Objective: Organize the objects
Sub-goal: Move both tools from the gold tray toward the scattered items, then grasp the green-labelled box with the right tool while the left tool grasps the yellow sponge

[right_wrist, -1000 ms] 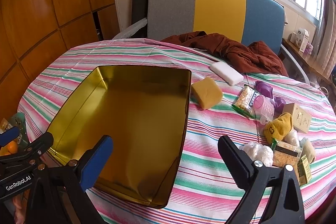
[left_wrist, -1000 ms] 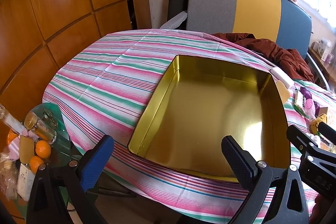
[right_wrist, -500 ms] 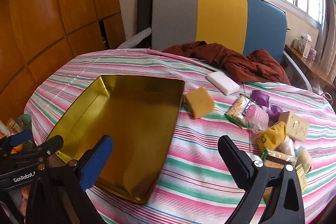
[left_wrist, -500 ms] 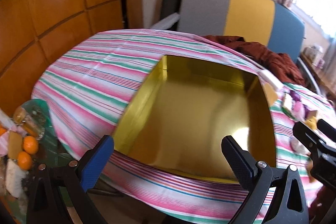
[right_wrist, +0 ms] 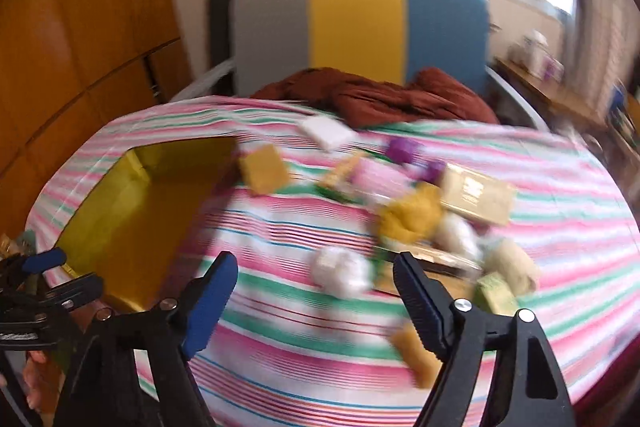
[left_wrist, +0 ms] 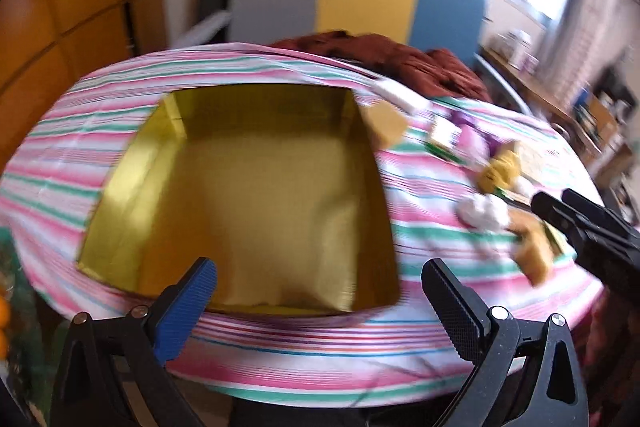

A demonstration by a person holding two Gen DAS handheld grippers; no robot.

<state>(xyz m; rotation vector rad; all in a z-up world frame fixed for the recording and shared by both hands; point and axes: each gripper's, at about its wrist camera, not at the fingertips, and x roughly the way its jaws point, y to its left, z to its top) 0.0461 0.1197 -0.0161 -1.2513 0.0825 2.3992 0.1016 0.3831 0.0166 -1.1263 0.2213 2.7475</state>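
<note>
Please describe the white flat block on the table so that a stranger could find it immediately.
Start at the gold tin on the striped cloth. Past its far right corner lies a tan sponge, and behind that, near the brown garment, the white block. It is the only flat white rectangle there.
</note>
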